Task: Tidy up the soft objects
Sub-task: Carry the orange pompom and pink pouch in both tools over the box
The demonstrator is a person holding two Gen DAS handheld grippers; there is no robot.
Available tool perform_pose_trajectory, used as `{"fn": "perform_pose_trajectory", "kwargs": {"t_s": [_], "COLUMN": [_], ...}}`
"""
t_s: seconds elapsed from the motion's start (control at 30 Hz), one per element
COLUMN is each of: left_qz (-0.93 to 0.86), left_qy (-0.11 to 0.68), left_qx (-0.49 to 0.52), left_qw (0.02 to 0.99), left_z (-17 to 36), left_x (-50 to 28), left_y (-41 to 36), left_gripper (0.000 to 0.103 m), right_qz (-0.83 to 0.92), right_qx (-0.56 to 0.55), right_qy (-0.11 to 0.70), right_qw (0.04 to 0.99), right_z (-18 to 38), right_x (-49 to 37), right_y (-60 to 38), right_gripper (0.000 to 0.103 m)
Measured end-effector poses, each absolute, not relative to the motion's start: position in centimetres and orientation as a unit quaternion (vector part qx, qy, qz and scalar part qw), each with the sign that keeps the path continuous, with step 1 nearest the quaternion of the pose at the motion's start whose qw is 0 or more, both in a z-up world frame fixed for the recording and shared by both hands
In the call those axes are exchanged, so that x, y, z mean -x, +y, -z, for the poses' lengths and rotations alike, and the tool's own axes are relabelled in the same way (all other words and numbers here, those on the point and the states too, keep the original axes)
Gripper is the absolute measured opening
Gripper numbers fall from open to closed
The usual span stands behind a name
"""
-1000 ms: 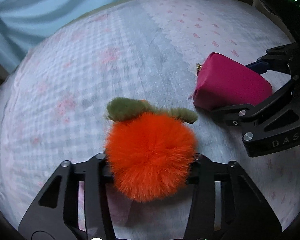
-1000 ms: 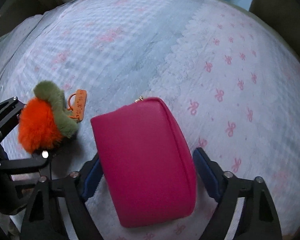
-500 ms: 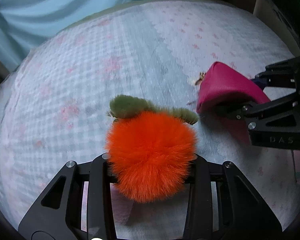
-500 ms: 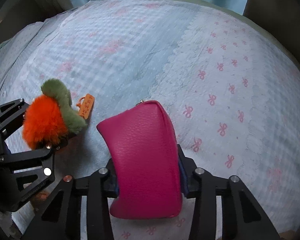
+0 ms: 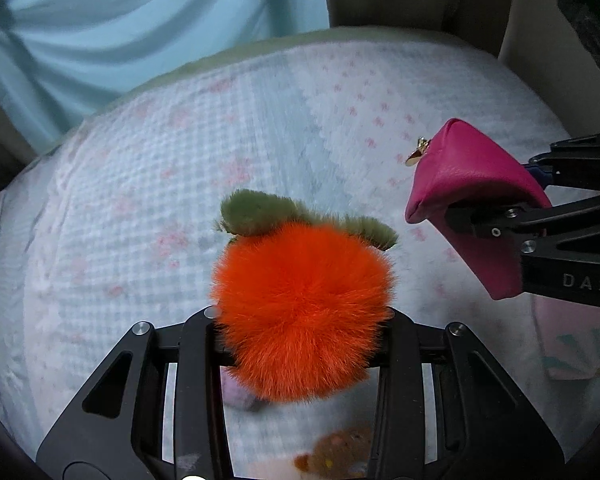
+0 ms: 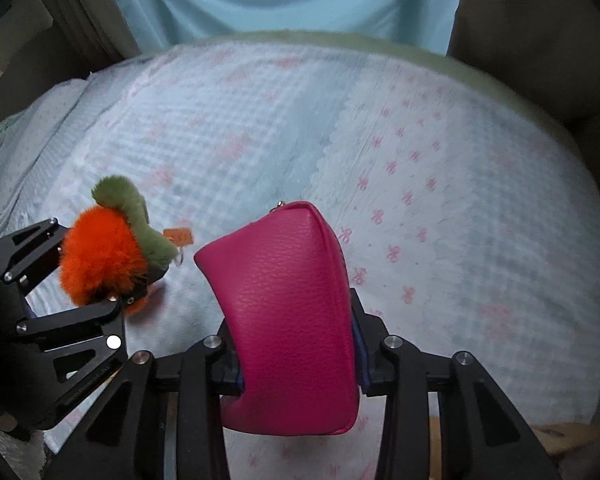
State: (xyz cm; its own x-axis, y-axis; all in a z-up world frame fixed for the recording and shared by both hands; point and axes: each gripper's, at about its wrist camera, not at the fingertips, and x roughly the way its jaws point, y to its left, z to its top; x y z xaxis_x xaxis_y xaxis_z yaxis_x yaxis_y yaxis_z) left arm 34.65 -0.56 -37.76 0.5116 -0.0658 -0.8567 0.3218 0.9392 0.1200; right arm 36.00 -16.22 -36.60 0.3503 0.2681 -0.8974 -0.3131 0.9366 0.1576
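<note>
My left gripper [image 5: 300, 320] is shut on a fluffy orange pompom with a green plush top [image 5: 304, 300] and holds it above the bed. It also shows at the left of the right wrist view [image 6: 104, 256], with a small orange tag [image 6: 178, 236] hanging from it. My right gripper [image 6: 296, 344] is shut on a pink leather pouch [image 6: 288, 312] and holds it lifted off the bed. The pouch also shows at the right of the left wrist view [image 5: 472, 200], pinched by the right gripper's fingers [image 5: 512, 220].
A bed with a pale blue and white blanket printed with pink bows [image 6: 420, 168] lies below both grippers. A light blue curtain [image 5: 120, 28] hangs behind it. A brown plush item [image 5: 340, 456] and a small purple item [image 5: 236, 396] lie below the left gripper.
My right gripper shut on the pink pouch and lifted it off the bed. My left gripper rose with the pompom. Both views now show more of the curtain.
</note>
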Motion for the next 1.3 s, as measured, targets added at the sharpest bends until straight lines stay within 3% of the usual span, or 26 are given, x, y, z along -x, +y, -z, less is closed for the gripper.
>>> {"fn": "perform_pose_trajectory", "kwargs": {"t_s": [0.7,0.97,1.3], "left_qz": [0.122,0.139,0.185], "left_qy": [0.437,0.422,0.416], "left_qx": [-0.100,-0.092,-0.092], "left_qw": [0.885,0.891,0.885], "left_z": [14.2,10.3,9.3], "left_x": [-19.9,-14.9,-13.9], "left_y": [-7.5,-12.1,-17.2], "left_gripper": [0.032,0.032,0.032], "right_qz": [-0.127,-0.085,-0.029], "right_qx": [-0.055,-0.061,-0.082], "right_qy": [0.478,0.464,0.452], "right_qw": [0.867,0.880,0.888], "right_z": [13.9,10.4,9.5], "right_x": [-20.9,-15.3,-12.7], "right_y": [-23.9,-28.9,-33.7], "right_gripper": [0.036,0.036,0.036]}}
